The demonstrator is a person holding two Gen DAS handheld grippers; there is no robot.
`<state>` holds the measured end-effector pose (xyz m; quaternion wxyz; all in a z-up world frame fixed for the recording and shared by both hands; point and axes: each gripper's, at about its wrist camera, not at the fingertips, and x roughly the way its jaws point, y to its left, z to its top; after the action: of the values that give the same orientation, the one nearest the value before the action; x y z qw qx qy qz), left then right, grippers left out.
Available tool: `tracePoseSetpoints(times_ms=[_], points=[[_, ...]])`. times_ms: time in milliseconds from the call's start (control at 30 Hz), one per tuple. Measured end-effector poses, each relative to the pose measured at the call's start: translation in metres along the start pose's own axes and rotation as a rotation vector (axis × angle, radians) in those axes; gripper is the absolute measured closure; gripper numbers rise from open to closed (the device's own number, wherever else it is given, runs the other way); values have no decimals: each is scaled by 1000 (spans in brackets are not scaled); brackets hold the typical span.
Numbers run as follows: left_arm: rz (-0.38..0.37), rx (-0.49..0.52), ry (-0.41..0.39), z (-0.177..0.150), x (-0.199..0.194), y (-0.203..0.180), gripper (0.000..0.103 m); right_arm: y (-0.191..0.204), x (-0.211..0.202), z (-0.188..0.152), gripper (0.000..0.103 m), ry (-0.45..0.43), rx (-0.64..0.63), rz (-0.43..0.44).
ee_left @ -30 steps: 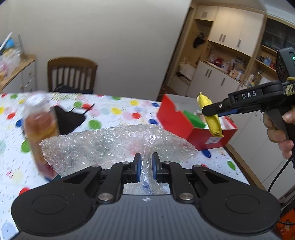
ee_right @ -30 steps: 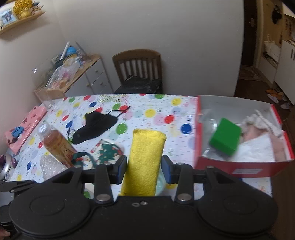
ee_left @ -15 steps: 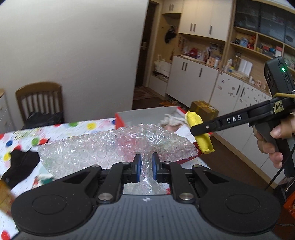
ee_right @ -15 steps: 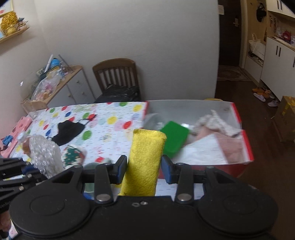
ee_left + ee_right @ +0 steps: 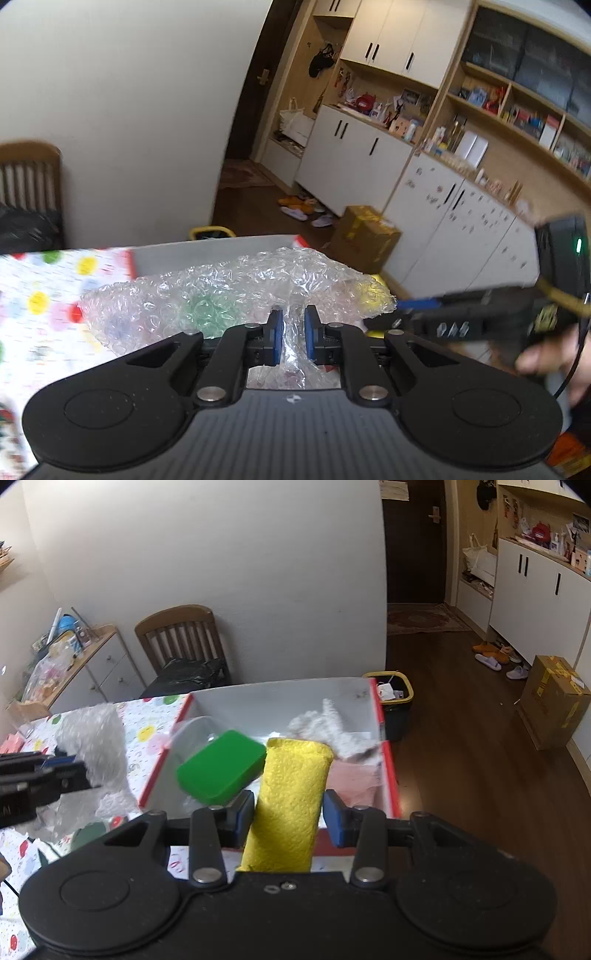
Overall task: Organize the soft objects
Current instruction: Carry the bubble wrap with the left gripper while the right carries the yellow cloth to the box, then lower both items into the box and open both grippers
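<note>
The left gripper [image 5: 290,334] pinched a crumpled clear bubble-wrap sheet [image 5: 236,295] while the right gripper [image 5: 290,814], fingers parted (barely touching), carried a yellow sponge roll [image 5: 288,801] above the red-rimmed box [image 5: 388,768].

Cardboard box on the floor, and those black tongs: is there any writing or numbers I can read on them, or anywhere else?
No text here can be read.
Cardboard box: print on its yellow tape, too blurred.
White marks on the right tongs, which hold the yellow sponge: smeared by motion.
Shelf packages: labels too small.
</note>
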<state>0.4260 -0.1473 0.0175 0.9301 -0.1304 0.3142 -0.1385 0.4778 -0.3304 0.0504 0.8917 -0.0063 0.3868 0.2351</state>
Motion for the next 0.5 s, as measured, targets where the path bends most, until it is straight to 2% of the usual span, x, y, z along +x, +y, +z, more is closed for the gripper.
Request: tracePoseSetpoints(times_ms=[133, 333, 500], points=[[-119, -128, 4, 12, 31, 12, 91, -17, 10, 5, 64, 0, 8, 3], [-207, -216, 15, 21, 72, 24, 91, -29, 27, 11, 64, 8, 0, 12], [-188, -244, 41, 21, 99, 40, 91, -30, 45, 15, 64, 28, 0, 26]])
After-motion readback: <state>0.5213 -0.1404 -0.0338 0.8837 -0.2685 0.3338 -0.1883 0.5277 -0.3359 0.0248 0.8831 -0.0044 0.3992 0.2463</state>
